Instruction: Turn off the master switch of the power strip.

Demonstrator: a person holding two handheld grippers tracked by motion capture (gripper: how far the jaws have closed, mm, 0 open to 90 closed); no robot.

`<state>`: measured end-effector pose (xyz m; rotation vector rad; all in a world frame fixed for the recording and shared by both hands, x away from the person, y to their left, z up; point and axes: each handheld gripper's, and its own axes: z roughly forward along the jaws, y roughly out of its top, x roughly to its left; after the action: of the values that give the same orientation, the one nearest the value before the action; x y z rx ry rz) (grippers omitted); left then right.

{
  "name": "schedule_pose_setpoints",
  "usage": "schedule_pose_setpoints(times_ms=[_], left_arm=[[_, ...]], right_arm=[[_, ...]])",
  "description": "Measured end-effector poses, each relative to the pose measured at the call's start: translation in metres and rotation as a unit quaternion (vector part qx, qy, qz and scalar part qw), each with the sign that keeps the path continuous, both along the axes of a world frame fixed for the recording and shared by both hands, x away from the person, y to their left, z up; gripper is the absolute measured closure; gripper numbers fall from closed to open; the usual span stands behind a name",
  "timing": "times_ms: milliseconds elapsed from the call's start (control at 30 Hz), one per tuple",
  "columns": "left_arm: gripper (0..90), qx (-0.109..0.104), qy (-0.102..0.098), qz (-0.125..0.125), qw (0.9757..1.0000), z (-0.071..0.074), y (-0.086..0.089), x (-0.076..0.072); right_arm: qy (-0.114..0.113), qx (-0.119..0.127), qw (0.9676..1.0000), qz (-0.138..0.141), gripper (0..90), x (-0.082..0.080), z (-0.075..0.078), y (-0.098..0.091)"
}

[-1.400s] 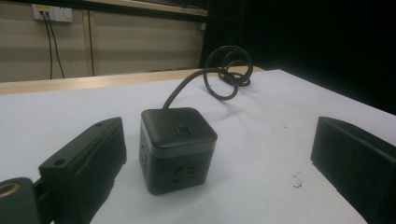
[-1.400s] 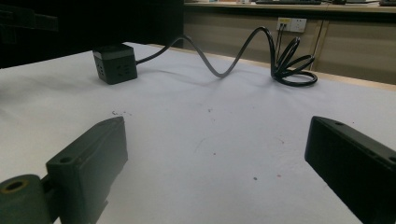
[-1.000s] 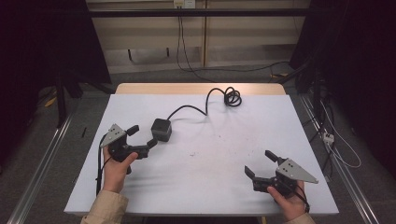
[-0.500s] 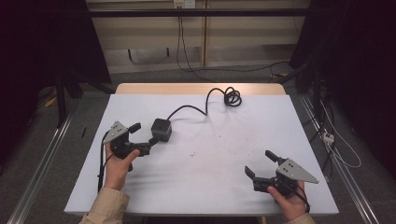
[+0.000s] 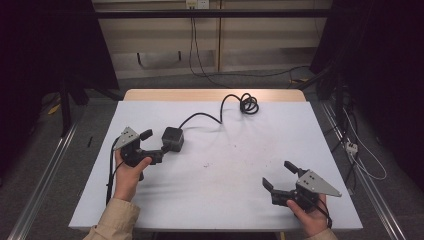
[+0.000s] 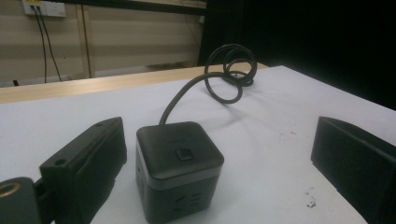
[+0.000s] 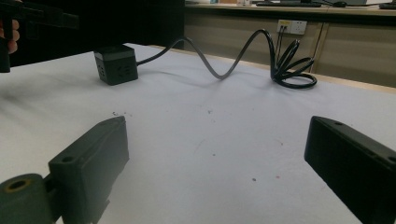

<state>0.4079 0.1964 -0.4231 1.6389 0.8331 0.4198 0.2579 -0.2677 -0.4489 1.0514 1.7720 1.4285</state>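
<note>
The left claw (image 5: 152, 145) is held apart around the power cube (image 6: 179, 169); the right claw (image 5: 281, 175), also apart, is surrounded by bare worktop (image 5: 240, 165).

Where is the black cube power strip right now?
In the high view the black cube power strip sits left of centre on the white table, between the open jaws of the left gripper, its black cable trailing toward the far edge.
</note>
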Motion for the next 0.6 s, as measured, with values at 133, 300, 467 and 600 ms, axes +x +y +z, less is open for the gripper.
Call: schedule_pose_setpoints(times_ms=[133, 300, 467, 600], left_arm=[[3.1, -0.004, 0.000, 0.005, 1.0000, -0.0001, 0.0003, 0.0019], [3.1, -0.003, -0.001, 0.004, 1.0000, 0.0013, 0.0000, 0.0038], [3.3, 0.000, -0.003, 0.003, 1.0000, 0.0012, -0.0015, 0.0061], [4.1, 0.001, -0.001, 0.003, 1.0000, 0.0006, -0.0015, 0.0073]], right_arm=[[0.000, 0.001, 1.0000, -0.002, 5.9, -0.0002, 0.0000, -0.0005], [0.002, 0.003, 1.0000, -0.001, 5.8, -0.0001, -0.0003, -0.0005], [0.001, 0.002, 1.0000, 0.000, 5.8, -0.0002, -0.0004, -0.0003], [0.001, 0.002, 1.0000, -0.001, 5.8, -0.0003, -0.0004, -0.0008]])
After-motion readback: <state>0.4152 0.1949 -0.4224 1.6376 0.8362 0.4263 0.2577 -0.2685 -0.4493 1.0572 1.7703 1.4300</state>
